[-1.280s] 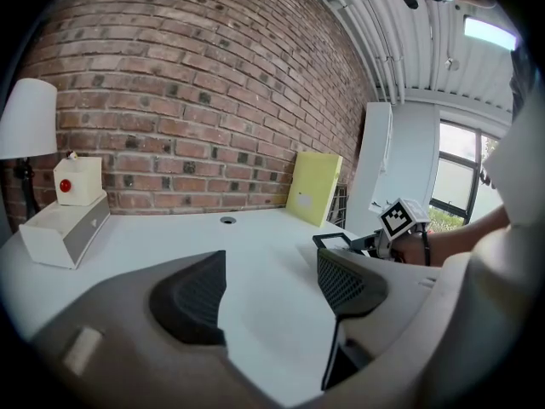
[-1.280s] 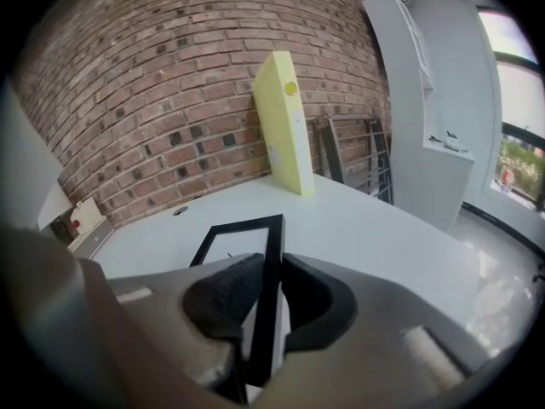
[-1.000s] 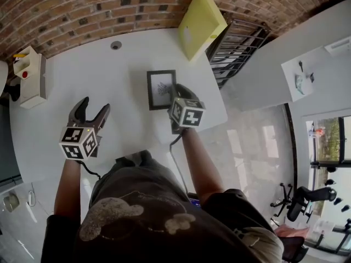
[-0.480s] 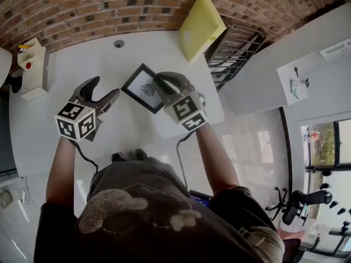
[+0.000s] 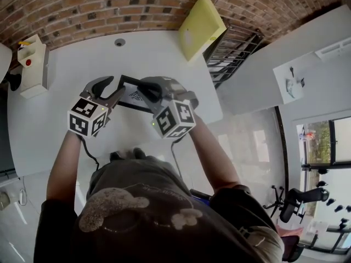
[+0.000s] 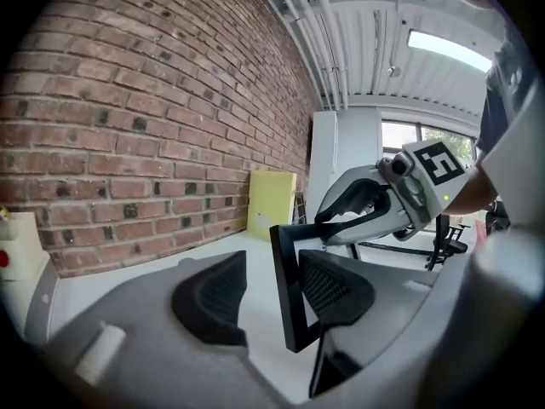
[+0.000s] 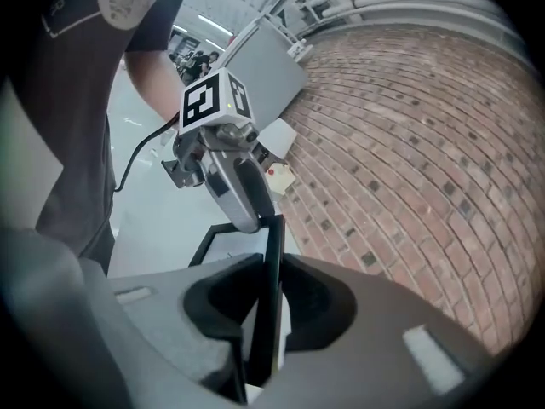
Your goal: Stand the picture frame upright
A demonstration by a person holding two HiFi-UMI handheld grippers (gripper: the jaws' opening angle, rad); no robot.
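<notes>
The black picture frame (image 5: 129,96) with a white print is held off the white table (image 5: 49,130), tilted between both grippers. My right gripper (image 5: 147,90) is shut on the frame's right edge; in the right gripper view the frame (image 7: 271,262) stands edge-on between the two pads. My left gripper (image 5: 111,90) is at the frame's left edge and its jaws are closing. In the left gripper view the frame's edge (image 6: 286,271) lies against the right pad (image 6: 336,286), with a gap to the left pad (image 6: 213,301). The right gripper (image 6: 366,216) shows beyond.
A yellow board (image 5: 201,25) leans at the brick wall (image 5: 82,10). A black wire rack (image 5: 237,51) stands off the table's right end. A white box with a red button (image 5: 33,67) sits at the far left. A round grommet (image 5: 119,42) is near the wall.
The frame lay flat on the table; the right gripper has lifted and turned it toward the left. The left gripper has moved in to the frame's left edge and its jaws have narrowed.
</notes>
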